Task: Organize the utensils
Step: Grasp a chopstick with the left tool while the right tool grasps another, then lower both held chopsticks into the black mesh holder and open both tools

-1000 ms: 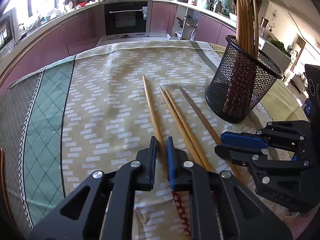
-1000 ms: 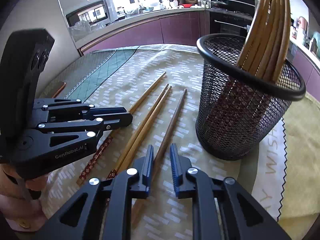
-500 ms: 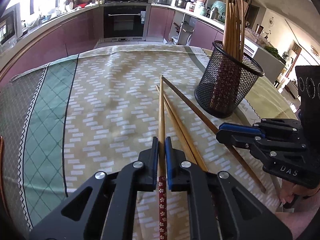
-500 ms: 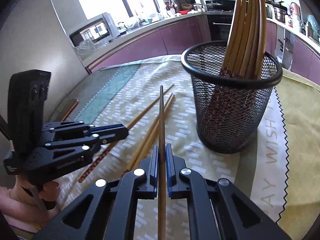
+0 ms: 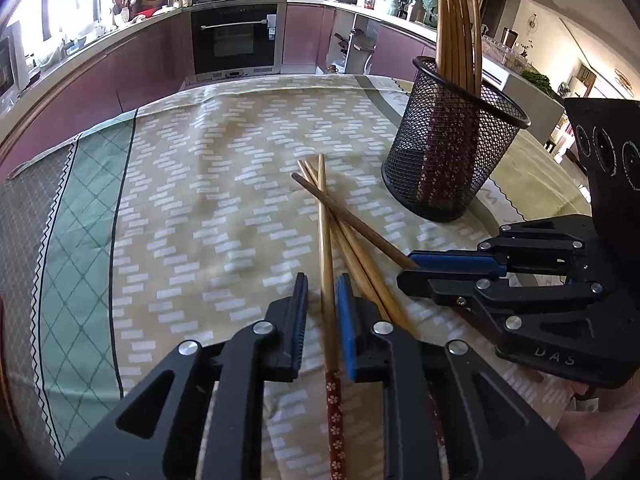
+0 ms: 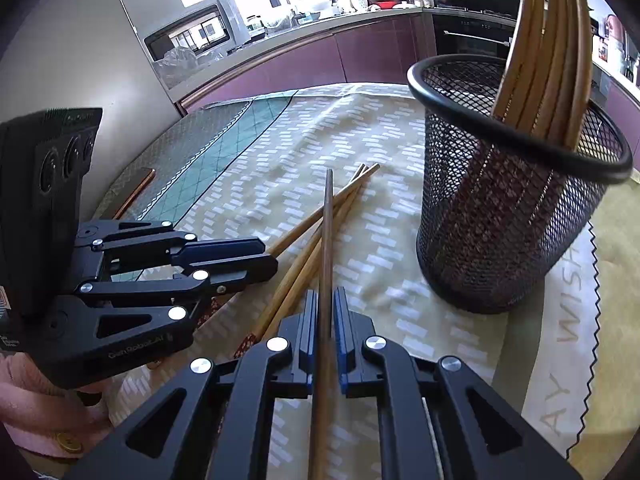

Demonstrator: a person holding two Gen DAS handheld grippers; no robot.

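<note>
My left gripper [image 5: 322, 280] has its jaws opening, and a light bamboo chopstick with a red flowered end [image 5: 326, 240] lies loose in the gap between them. My right gripper [image 6: 326, 294] is shut on a darker brown chopstick [image 6: 329, 220], which points forward and crosses over the others. Two more bamboo chopsticks [image 5: 360, 264] lie on the cloth between the grippers. A black mesh holder [image 6: 500, 232] stands upright at the right with several chopsticks [image 5: 456, 24] in it. In each view the other gripper shows: the left gripper [image 6: 268, 258] and the right gripper [image 5: 406, 270].
The table wears a beige patterned cloth [image 5: 208, 208] with a green and grey border [image 5: 80, 216] at the left. A hand in a pink sleeve [image 6: 36, 408] holds the left gripper. Purple kitchen cabinets and an oven [image 5: 234, 40] stand beyond the table's far edge.
A second ago both grippers stood open around chopsticks on the cloth, then both shut on one. Now the left jaws have parted again; the right still holds the dark chopstick.
</note>
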